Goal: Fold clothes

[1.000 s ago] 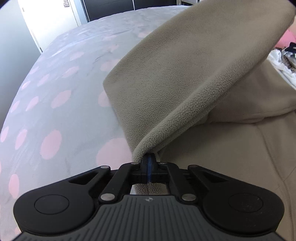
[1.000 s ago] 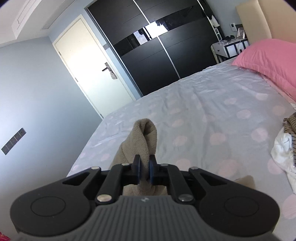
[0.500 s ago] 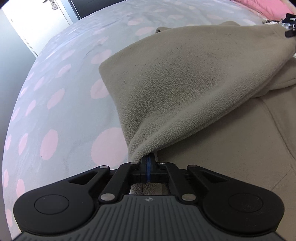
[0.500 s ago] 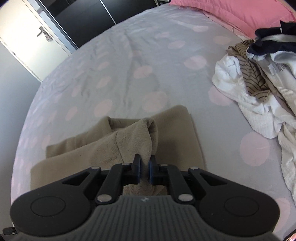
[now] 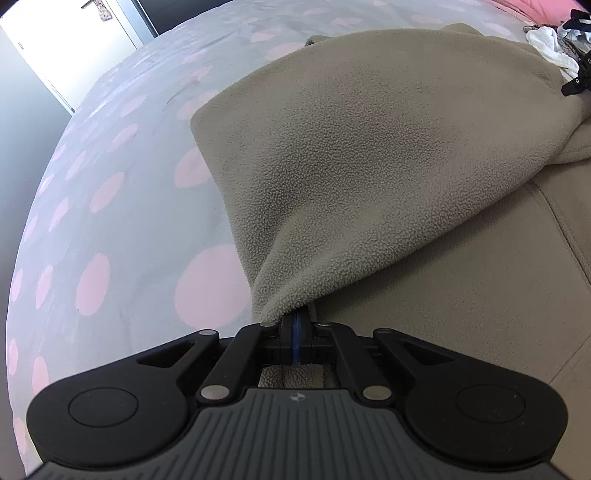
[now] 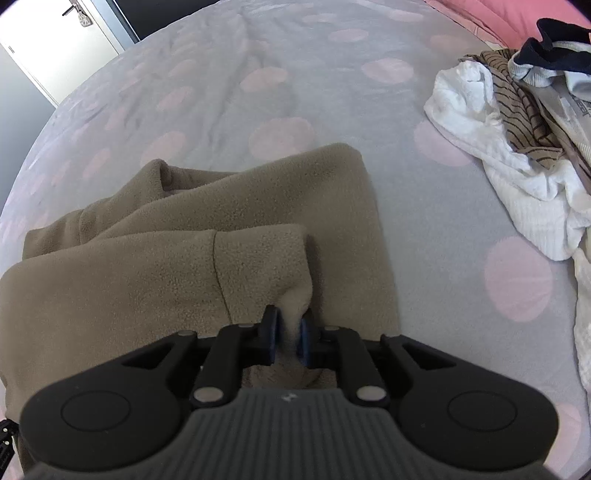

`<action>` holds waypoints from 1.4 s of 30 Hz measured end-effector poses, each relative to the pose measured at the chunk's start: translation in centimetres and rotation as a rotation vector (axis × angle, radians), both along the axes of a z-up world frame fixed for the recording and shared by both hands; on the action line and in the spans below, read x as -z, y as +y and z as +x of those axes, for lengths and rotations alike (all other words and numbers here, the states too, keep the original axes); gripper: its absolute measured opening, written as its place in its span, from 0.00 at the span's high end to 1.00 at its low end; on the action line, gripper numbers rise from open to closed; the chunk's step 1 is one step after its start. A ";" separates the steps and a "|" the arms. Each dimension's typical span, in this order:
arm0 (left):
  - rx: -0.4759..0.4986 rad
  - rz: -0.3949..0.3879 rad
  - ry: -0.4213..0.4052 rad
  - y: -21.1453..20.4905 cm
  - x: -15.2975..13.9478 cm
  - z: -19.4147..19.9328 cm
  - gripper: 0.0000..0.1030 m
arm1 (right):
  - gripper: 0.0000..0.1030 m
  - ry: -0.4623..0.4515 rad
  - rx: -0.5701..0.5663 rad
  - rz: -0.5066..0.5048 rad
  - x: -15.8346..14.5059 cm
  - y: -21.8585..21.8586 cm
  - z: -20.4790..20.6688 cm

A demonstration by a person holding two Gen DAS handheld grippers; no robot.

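A taupe fleece garment [image 5: 369,155] lies on the spotted bed, its upper layer folded over the lower one. My left gripper [image 5: 297,317] is shut on the near corner of the folded layer and holds it just above the layer beneath. In the right wrist view the same fleece [image 6: 147,280] rests flat. My right gripper [image 6: 288,325] sits low over the fleece's right corner. Its jaws are opening, with a slack ridge of fleece still between the pads. A black part of the right gripper [image 5: 580,77] shows at the far right of the left wrist view.
The grey bedsheet [image 6: 258,74] with pink dots stretches away ahead and to the left. A heap of unfolded clothes [image 6: 517,122], white, striped brown and dark, lies on the right. A pink pillow [image 6: 491,14] is at the far right. A white door [image 5: 74,48] stands beyond the bed.
My right gripper came down steeply from up in the air to the bed, laying the fleece over itself, and its jaws have widened. The left gripper sank a little, still clamped.
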State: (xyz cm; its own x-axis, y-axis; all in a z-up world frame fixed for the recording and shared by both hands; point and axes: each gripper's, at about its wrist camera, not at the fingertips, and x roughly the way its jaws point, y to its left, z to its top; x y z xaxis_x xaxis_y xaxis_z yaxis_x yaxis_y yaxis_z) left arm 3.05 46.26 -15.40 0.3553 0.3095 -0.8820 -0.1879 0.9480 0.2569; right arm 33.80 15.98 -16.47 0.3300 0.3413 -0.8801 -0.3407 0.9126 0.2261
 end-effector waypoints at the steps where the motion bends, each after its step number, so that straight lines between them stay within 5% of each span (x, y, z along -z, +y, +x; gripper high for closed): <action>1: 0.002 0.001 0.002 0.0 0.1 0.0 1.00 | 0.76 -0.013 -0.007 -0.018 -0.1 0.0 -0.1; 6: 0.025 0.023 0.020 -0.5 -0.6 -0.6 1.00 | 0.71 -0.056 0.003 -0.054 -1.7 -1.4 -0.5; 9: 0.007 0.021 0.035 -0.5 -1.0 -0.6 1.00 | 0.79 -0.107 0.031 -0.139 -2.5 -2.6 -0.7; 14: 0.003 0.022 0.007 -1.2 -2.8 -1.8 1.00 | 0.78 -0.105 0.003 -0.071 -4.9 -5.3 -1.3; 19: 0.082 0.023 -0.080 -3.7 -5.5 -3.3 0.82 | 0.78 -0.139 -0.145 -0.057 -6.8 -5.8 -4.9; 30: 0.297 -0.010 -0.224 -14.2 -8.6 -10.4 0.81 | 0.67 -0.181 -0.523 -0.004 -7.9 -6.6 -17.1; 37: 0.487 0.012 -0.209 -22.6 -7.7 -14.9 0.70 | 0.64 -0.195 -0.749 -0.018 -6.5 -8.7 -25.5; 42: 0.684 0.078 -0.153 -28.0 -5.0 -18.1 0.69 | 0.56 -0.294 -1.008 -0.105 -4.7 -9.7 -33.0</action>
